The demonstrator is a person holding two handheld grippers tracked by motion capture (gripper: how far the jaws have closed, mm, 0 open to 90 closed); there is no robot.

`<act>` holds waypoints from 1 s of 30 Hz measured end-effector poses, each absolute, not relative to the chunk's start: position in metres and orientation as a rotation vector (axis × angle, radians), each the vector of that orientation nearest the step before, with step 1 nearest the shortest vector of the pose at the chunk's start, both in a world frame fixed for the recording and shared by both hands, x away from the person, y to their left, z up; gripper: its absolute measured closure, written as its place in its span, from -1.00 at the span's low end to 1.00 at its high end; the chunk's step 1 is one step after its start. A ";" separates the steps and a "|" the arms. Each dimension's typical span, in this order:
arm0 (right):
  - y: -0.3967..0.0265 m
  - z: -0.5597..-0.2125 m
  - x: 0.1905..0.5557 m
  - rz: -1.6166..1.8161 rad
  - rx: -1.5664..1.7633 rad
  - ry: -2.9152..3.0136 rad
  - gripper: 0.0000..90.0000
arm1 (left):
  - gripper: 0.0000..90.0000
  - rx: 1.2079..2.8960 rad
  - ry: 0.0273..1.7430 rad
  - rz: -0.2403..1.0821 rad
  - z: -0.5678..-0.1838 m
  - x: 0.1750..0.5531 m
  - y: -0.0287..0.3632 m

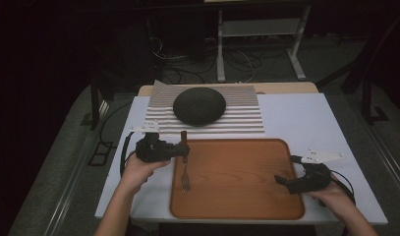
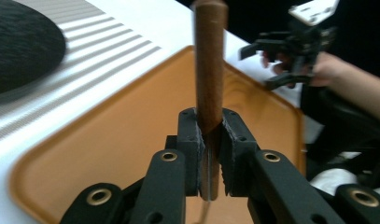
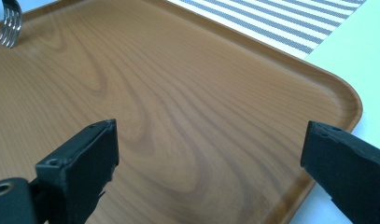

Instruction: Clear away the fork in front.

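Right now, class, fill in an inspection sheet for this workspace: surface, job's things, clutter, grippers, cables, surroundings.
Surface: white table.
Job's things: wooden-handled metal fork held over the brown wood-grain tray.
Clutter: dark round bowl-like thing on a grey-and-white striped mat.
Grippers: left gripper shut on the fork; right gripper open above the tray.
Cables: black leads trail from the grippers.
Surroundings: dark floor, grey metal stand.

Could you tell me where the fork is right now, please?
In the high view the fork hangs over the left edge of the wooden tray, its brown handle clamped in the left gripper, tines toward the person.
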State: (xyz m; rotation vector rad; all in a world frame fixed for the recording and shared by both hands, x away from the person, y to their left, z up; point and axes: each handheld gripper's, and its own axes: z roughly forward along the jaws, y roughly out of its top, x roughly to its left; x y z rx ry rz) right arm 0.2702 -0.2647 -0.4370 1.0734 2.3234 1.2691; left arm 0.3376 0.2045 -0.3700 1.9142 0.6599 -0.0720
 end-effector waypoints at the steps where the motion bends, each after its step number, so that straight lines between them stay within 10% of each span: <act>1: -0.265 -0.437 0.270 1.268 1.073 2.322 -0.91 | 0.73 1.907 0.667 -0.065 -0.373 0.340 0.204; 30: -0.265 -0.439 0.273 1.238 1.068 2.325 -0.89 | 0.60 2.091 0.786 -0.167 -0.442 0.360 0.159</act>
